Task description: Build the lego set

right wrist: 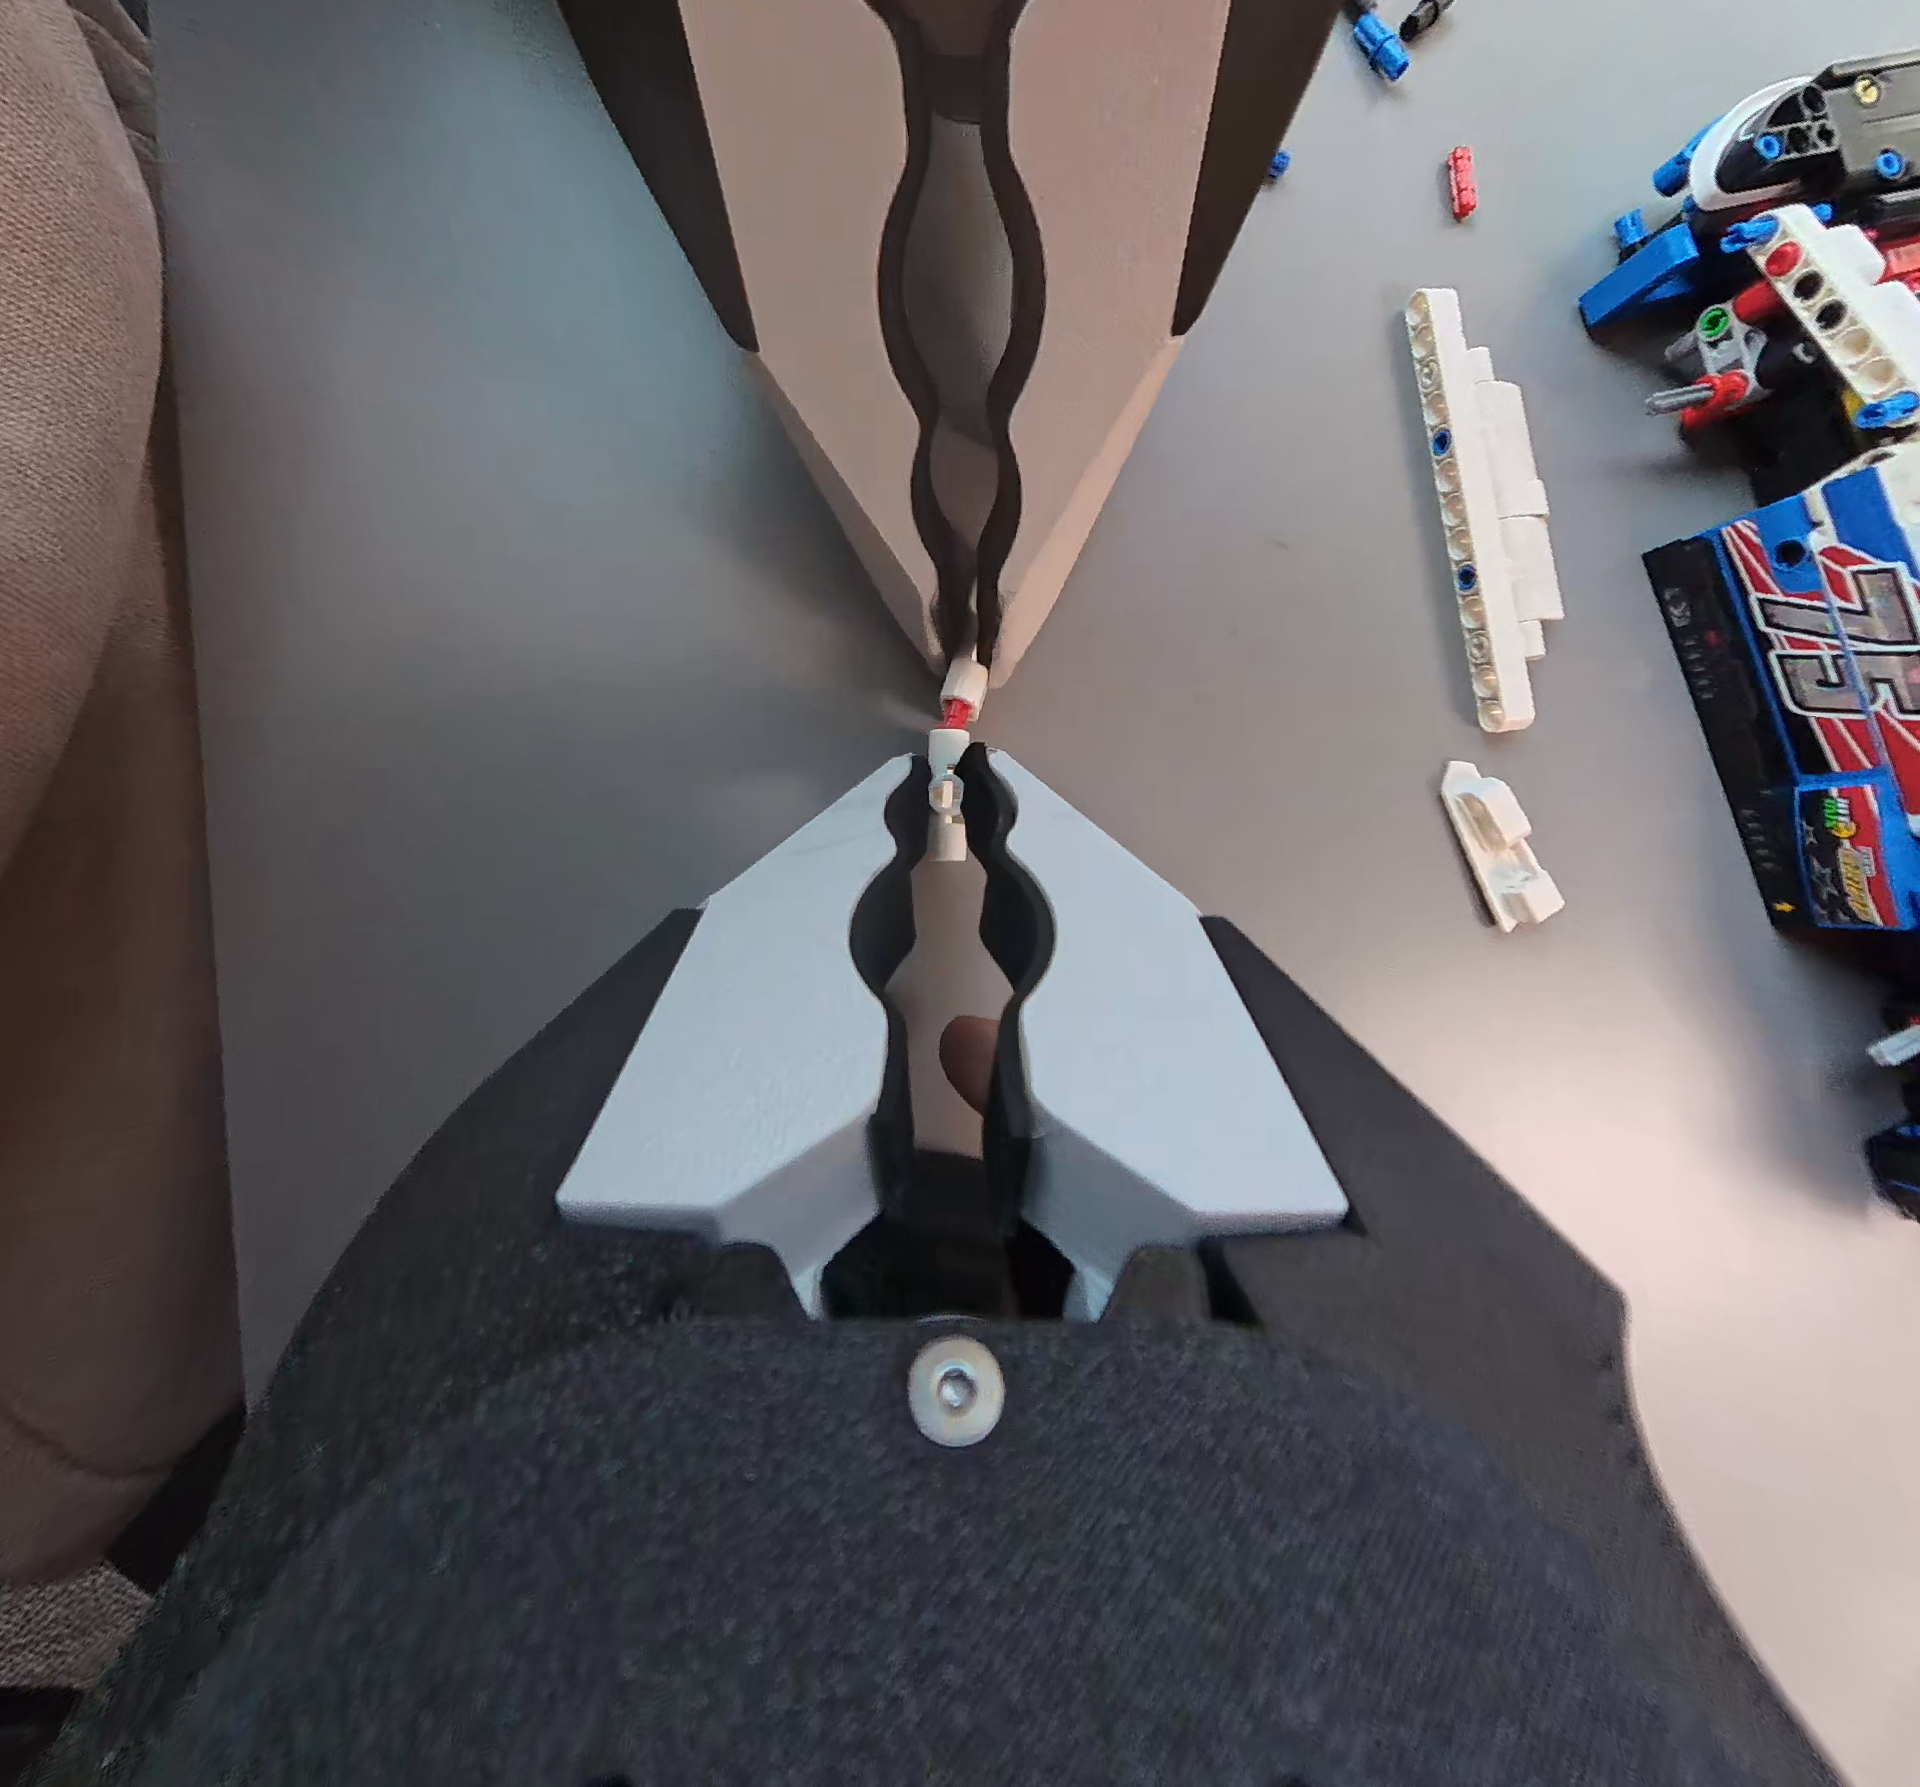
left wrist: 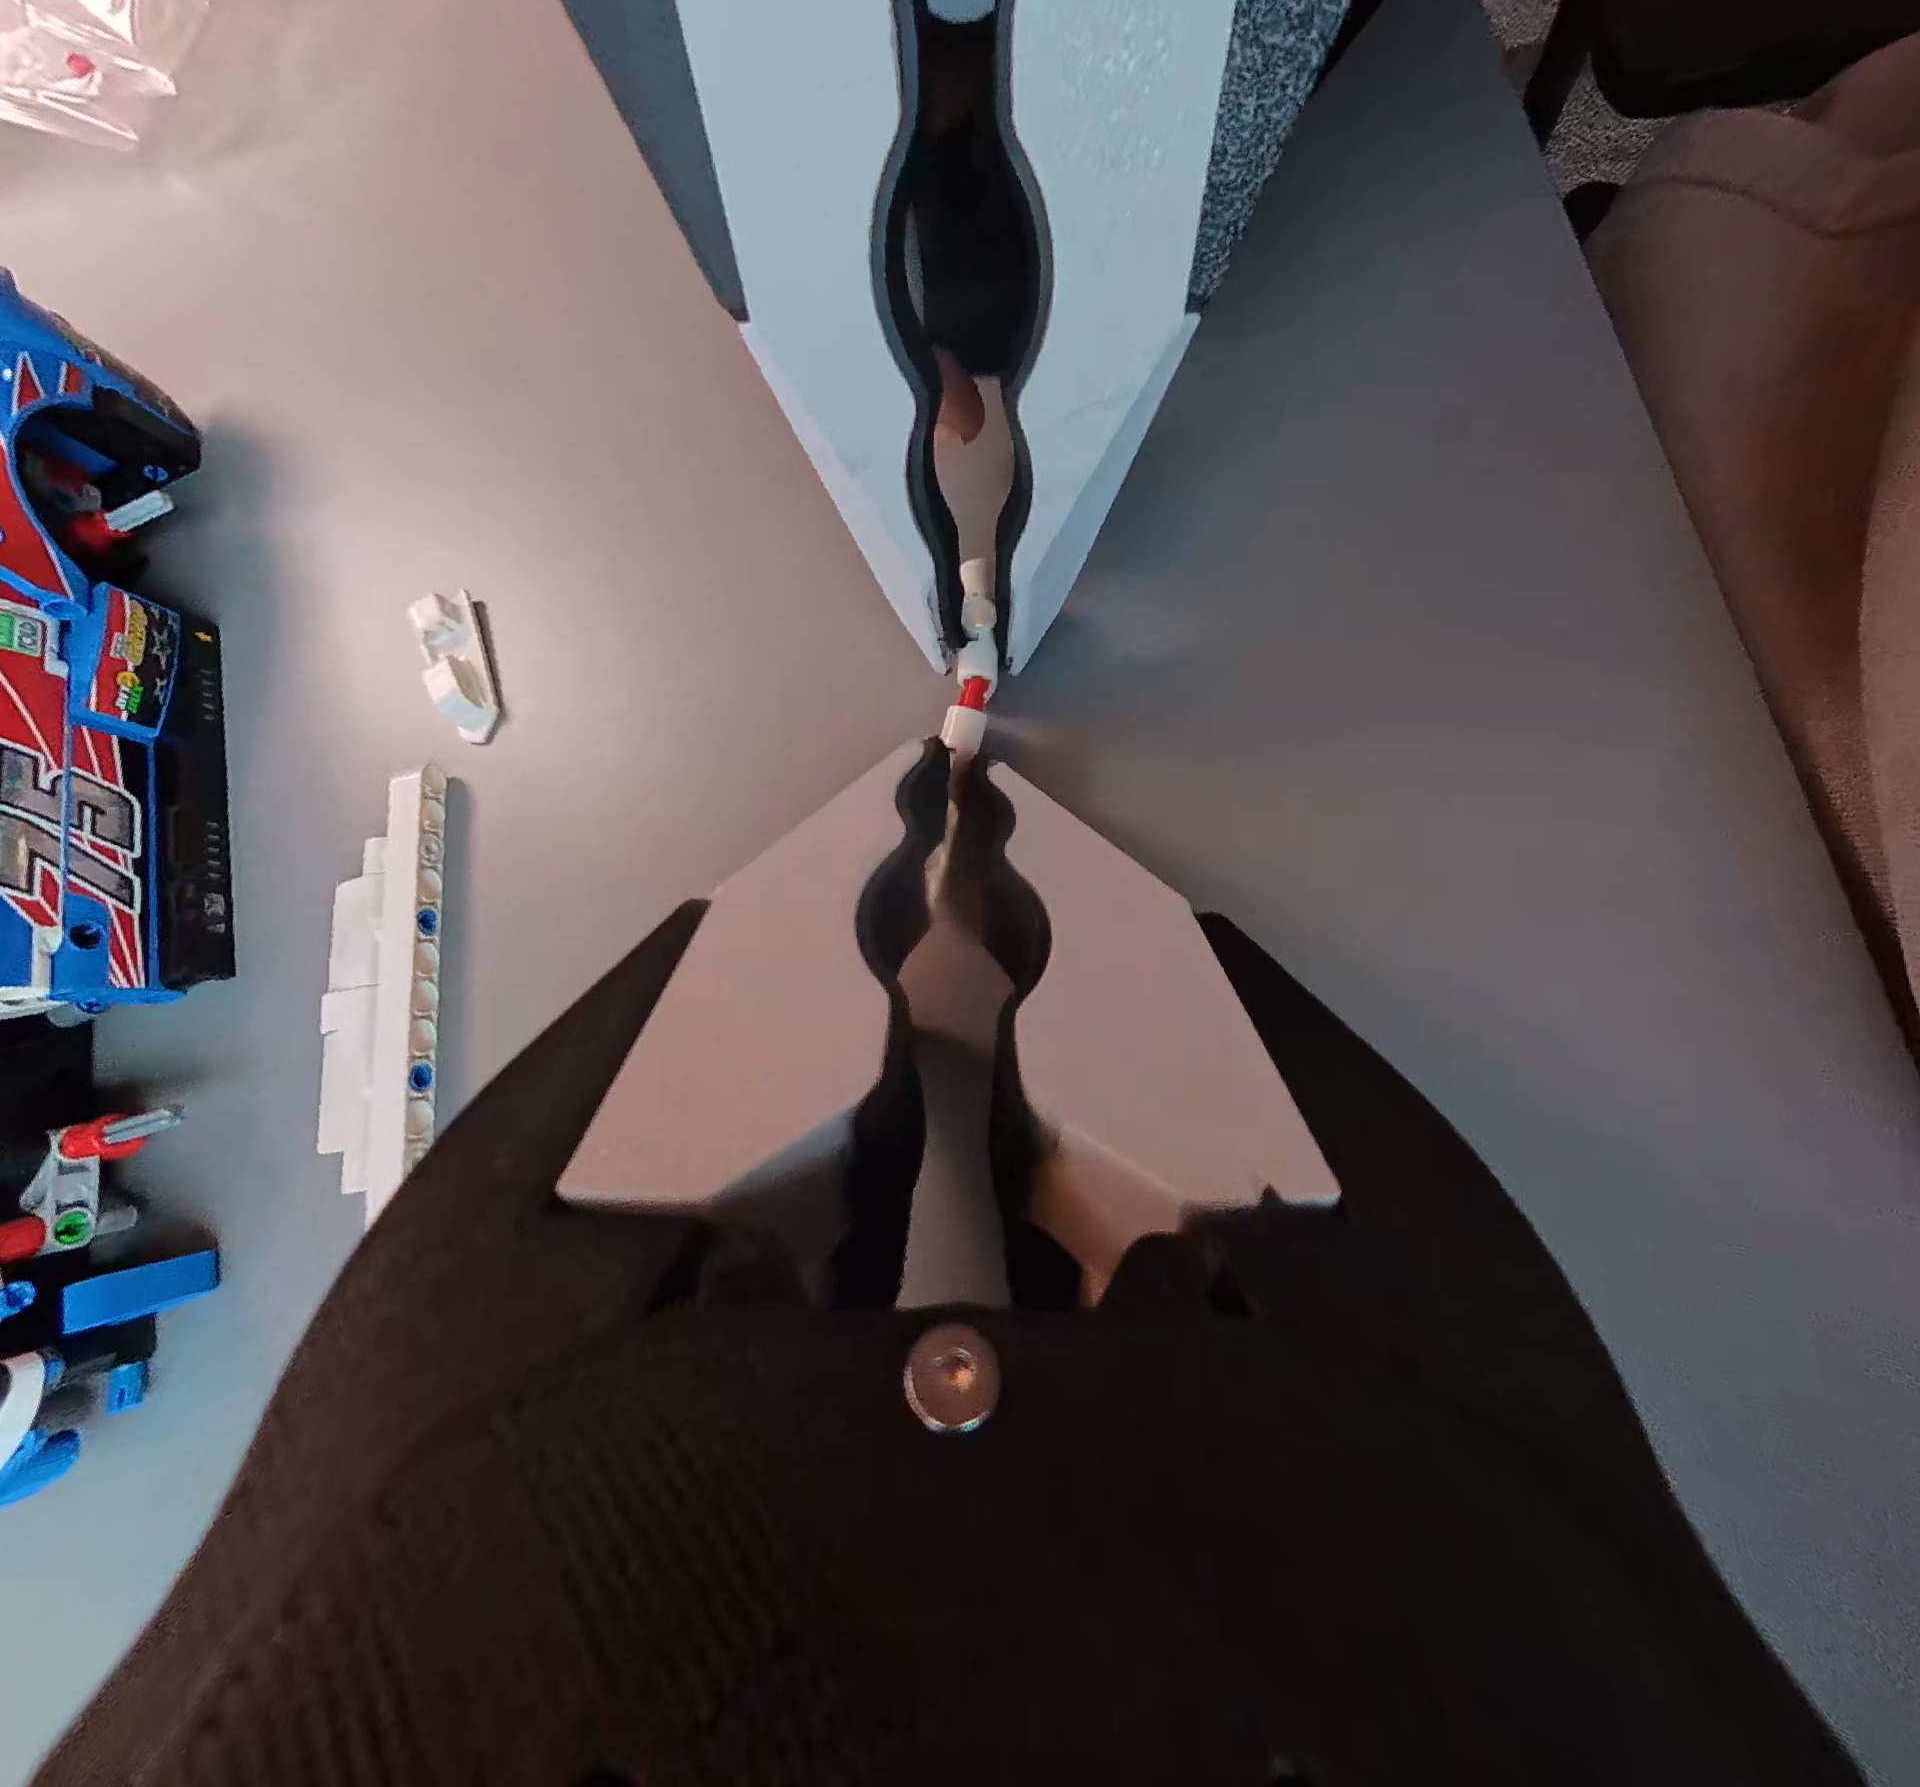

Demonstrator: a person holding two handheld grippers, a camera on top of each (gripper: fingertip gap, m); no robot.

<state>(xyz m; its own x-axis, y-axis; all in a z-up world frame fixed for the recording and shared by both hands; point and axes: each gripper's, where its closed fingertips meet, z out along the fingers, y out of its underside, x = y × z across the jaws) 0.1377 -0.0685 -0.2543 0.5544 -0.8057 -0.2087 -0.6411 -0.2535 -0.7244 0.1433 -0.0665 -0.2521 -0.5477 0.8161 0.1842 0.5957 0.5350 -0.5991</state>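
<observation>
Left tongs: mine, pinkish-beige fingers in a black body, drawn almost together at the tips and pinching one white end of a small white-and-red connector piece. Seen from the right wrist they come in from the top, tips at.

Right tongs: mine, pale blue-grey fingers with dark wavy pads, narrowed to a slim gap and clamped on the other white end of the same piece. From the left wrist they come down from the top, tips at. The two tongs meet tip to tip, the piece spanning the short gap between them just above the bench (grey, matte).

Item held: short rod-like assembly, white sleeves at both ends, red band in the middle; a further white part runs back between the right tongs' pads.

On the bench, apart from the tongs:
- Long white beam with a row of holes, two blue pins in it, stepped white panels attached along one side.
- Small white bracket piece, lying just beyond the beam's end.
- Partly built car, blue, red and black with stickers, at the frame edge.
- Loose small pins, blue and black, and one red piece.
- Clear plastic bag, corner of the bench.
</observation>
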